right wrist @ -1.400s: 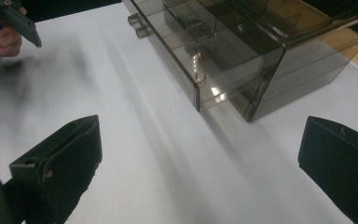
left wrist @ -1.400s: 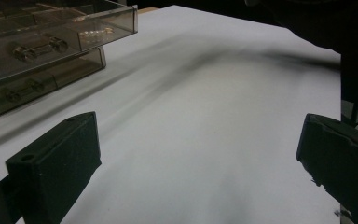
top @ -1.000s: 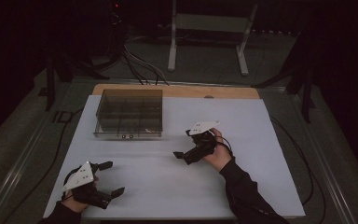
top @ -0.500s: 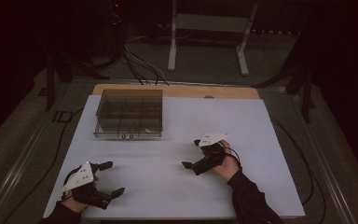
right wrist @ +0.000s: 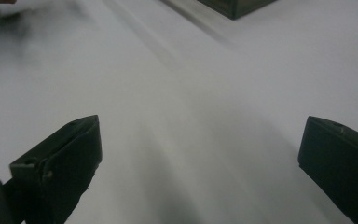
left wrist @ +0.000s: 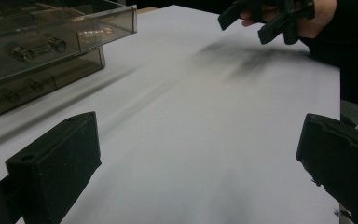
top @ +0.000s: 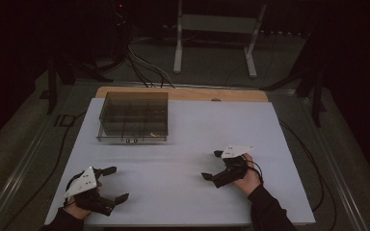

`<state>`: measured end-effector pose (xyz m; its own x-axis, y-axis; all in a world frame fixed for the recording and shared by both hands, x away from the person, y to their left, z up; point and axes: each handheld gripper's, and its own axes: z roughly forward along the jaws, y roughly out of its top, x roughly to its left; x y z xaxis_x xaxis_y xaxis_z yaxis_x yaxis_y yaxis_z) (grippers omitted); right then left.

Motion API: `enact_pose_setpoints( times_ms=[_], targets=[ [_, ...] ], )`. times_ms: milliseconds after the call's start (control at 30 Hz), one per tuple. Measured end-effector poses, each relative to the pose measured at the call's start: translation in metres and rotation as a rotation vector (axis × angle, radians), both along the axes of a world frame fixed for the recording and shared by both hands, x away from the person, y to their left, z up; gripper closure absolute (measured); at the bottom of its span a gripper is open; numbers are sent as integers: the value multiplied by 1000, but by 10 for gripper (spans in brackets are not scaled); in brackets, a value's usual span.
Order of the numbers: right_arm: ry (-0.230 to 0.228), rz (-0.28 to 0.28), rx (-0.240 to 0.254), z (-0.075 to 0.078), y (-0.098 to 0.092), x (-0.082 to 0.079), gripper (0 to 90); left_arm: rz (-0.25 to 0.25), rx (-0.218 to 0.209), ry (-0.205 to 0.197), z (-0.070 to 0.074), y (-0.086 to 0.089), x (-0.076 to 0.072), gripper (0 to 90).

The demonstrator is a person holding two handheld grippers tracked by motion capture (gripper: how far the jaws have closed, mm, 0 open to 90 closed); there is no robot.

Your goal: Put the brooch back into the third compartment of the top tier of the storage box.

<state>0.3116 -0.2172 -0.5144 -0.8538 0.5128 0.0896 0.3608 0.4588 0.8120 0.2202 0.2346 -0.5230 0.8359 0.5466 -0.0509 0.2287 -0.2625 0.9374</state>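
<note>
A smoky transparent compartment box stands at the back left of the white table top; in the left gripper view the box holds small metal parts in its compartments. My left gripper rests at the front left, open, with bare white surface between its jaws. My right gripper hovers right of centre, open and empty, its jaws wide apart over the bare surface. It also appears far off in the left gripper view.
A wooden strip borders the table's far edge. Beyond it stand a white metal frame and several cables on the dark floor. A corner of the box is at the top of the right gripper view.
My right gripper has drawn back toward the front right of the table, still open. The left gripper has stayed where it was.
</note>
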Motion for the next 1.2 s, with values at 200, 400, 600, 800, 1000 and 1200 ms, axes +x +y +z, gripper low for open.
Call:
enact_pose_setpoints(
  times_ms=[200,400,600,800,1000,1200],
  targets=[
    [4,-37,-15,-3,-20,-10,0,-1,-1,3,0,0,0,6],
    [1,-91,-6,-3,-44,-19,0,0,-5,1,0,0,0,5],
    [2,-142,-7,-5,-65,-28,0,-1,-5,5,-1,0,1,5],
    [26,-162,4,-8,-83,-35,0,6,-11,-2,0,0,0,5],
    [14,-205,-15,-13,-98,-39,0,1,-7,5,-1,0,1,6],
    [6,-214,-16,-13,-103,-37,0,4,-4,4,-1,0,1,5]
  ],
)
